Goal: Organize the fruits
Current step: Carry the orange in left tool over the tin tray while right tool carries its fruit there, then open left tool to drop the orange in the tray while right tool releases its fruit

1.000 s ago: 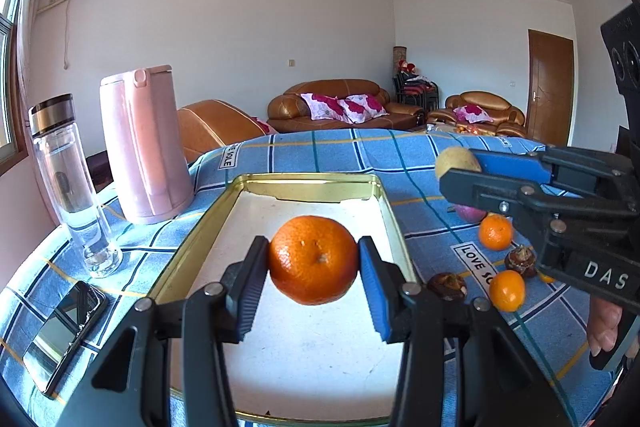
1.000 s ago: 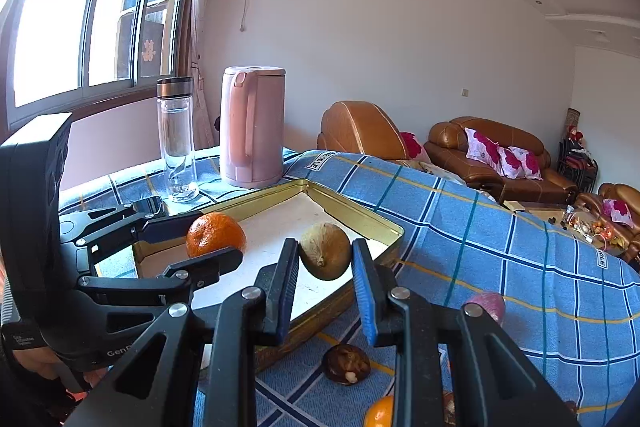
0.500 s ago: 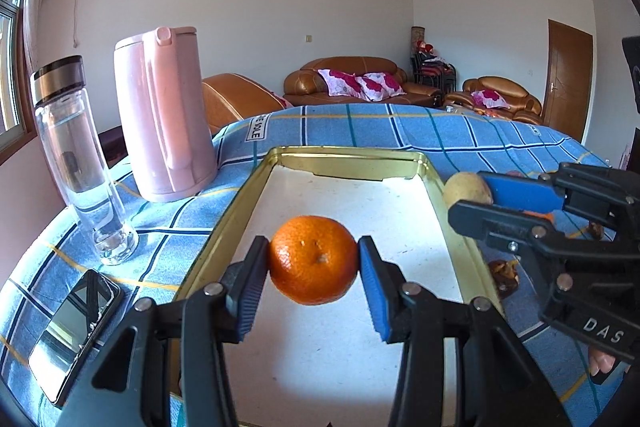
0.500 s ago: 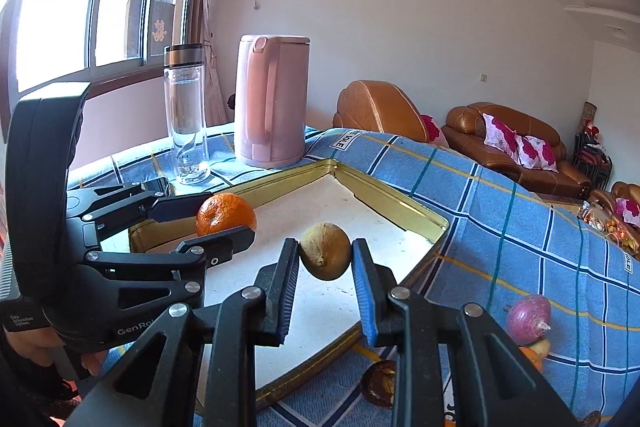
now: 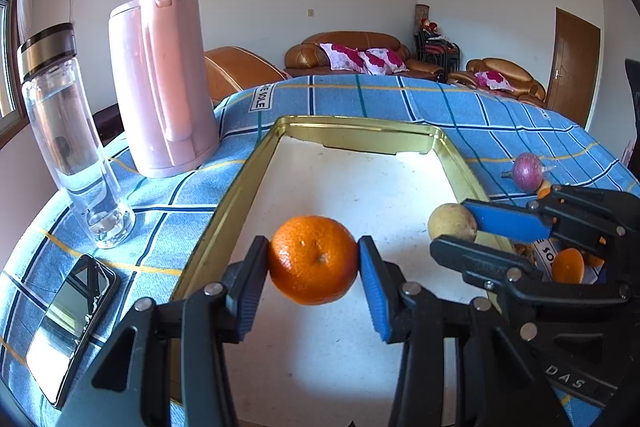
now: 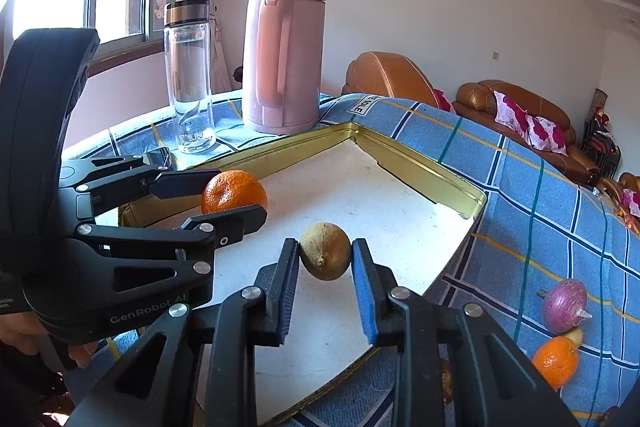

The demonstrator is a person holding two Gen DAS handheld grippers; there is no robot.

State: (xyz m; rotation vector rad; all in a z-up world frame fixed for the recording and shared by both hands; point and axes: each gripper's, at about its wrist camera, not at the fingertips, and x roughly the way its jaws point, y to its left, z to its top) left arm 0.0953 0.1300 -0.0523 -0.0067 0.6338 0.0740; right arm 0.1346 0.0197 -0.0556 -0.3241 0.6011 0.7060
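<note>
Our left tongs (image 5: pixel 313 261) squeezed the orange (image 5: pixel 313 259) tight, up over the near part of the gold tray (image 5: pixel 236 195). Our right tongs (image 6: pixel 325 259) gripped a brown kiwi (image 6: pixel 325 256) – just right of the orange, over the tray too. A purple onion (image 6: pixel 564 305) sat on the worktop (image 5: pixel 400 99), far right.

We see the tray (image 5: pixel 240 195) at centre on the cloth (image 5: pixel 500 115). At ten o'clock of it stands the kettle (image 5: pixel 160 83), the bottle (image 5: pixel 68 131) left of that, the phone (image 5: pixel 68 323) at eight. At three o'clock lie an onion (image 5: pixel 528 171) and a tangerine (image 5: pixel 568 265). The sofa (image 5: pixel 352 53) sits behind, at twelve.
</note>
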